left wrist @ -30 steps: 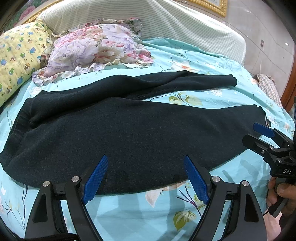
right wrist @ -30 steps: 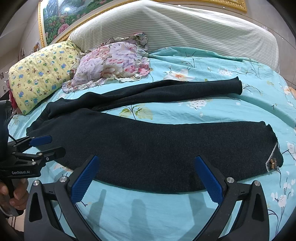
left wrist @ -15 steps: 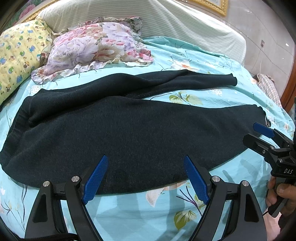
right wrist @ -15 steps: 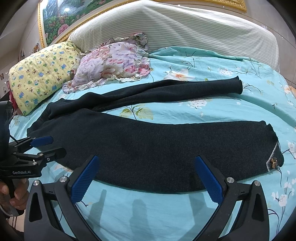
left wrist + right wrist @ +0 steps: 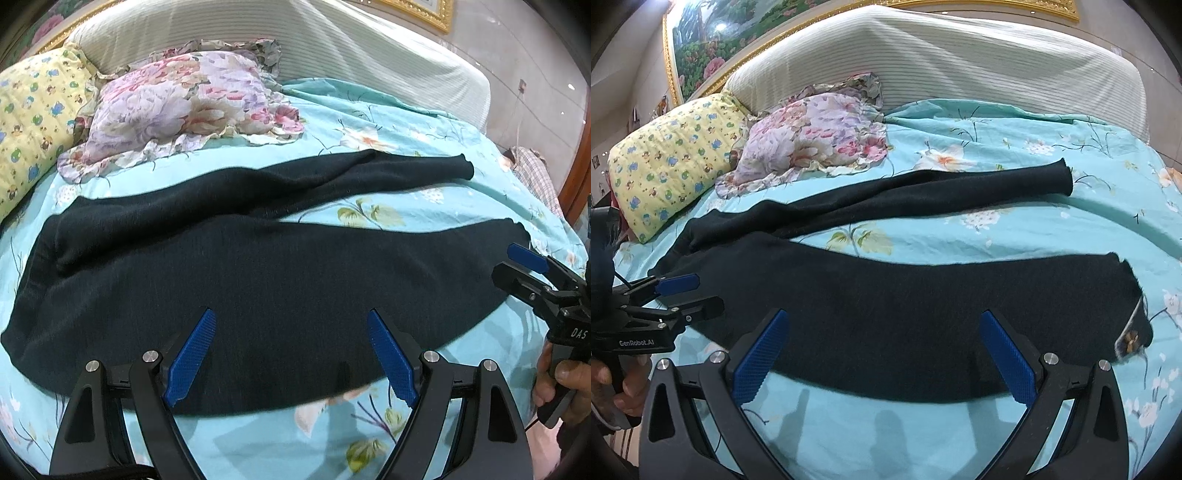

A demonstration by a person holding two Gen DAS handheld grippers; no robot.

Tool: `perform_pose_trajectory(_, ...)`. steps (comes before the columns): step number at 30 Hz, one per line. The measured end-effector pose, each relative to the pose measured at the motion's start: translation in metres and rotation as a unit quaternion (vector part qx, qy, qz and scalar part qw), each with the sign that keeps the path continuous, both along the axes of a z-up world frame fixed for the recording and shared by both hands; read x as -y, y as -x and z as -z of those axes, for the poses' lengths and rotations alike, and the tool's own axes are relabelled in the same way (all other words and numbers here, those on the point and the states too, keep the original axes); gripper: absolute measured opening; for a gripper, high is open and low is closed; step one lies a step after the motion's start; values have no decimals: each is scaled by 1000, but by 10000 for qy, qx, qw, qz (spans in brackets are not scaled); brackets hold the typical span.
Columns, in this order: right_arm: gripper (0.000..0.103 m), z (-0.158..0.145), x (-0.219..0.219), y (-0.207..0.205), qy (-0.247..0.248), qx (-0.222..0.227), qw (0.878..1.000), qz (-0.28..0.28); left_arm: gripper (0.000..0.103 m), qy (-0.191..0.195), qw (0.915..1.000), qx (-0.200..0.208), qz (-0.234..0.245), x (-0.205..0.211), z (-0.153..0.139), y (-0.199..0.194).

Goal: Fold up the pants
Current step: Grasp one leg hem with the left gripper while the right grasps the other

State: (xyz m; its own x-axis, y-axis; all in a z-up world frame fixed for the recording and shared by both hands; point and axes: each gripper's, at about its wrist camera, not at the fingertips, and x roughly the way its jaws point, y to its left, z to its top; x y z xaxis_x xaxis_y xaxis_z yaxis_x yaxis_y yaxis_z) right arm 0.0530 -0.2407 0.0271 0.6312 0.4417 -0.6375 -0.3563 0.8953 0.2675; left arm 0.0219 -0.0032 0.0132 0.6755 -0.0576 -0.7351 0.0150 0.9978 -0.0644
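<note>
Dark knit pants (image 5: 258, 273) lie spread flat on the bed, waist at the left and the two legs pointing right in a V. They also show in the right wrist view (image 5: 923, 302). The near leg's hem has a small gold ornament (image 5: 1131, 336). My left gripper (image 5: 290, 354) is open and empty, held above the near edge of the pants close to the waist. My right gripper (image 5: 882, 354) is open and empty above the near leg's lower edge. Each gripper shows in the other's view, the right one (image 5: 524, 266) by the near hem and the left one (image 5: 687, 295) by the waist.
The bed has a turquoise floral sheet (image 5: 997, 229). A floral ruffled pillow (image 5: 184, 110) and a yellow printed pillow (image 5: 672, 162) lie at the back left before a striped headboard (image 5: 942, 62). A plaid cloth (image 5: 535, 173) lies off the bed's right edge.
The left gripper has drifted slightly forward over the pants. The right gripper and the pants have barely moved. Both jaws stay open.
</note>
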Motion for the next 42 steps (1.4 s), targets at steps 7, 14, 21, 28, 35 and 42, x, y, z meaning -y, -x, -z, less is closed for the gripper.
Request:
perform_pose_trajectory(7, 103, -9, 13, -22, -76, -12, 9999, 87, 85, -155, 9999, -24, 54, 2, -9, -29)
perform_pose_trajectory(14, 103, -16, 27, -53, 48, -8, 9997, 250, 85, -373, 9989, -165, 241, 8, -15, -68)
perform_pose_trajectory(21, 103, -21, 44, -96, 286, -150, 9982, 498, 85, -679, 9958, -436, 428, 13, -13, -112)
perform_pose_trajectory(28, 103, -24, 73, -144, 142, -413, 9961, 761, 85, -988, 9914, -591, 618, 11, -7, -144)
perform_pose_trajectory(35, 103, -18, 105, -188, -226, -778, 9912, 1044, 85, -1435, 9807, -766, 1087, 13, 2, -166)
perform_pose_trajectory(42, 103, -1, 126, -224, -450, -1111, 9844, 1289, 85, -1673, 9700, -1002, 1455, 12, 15, -185)
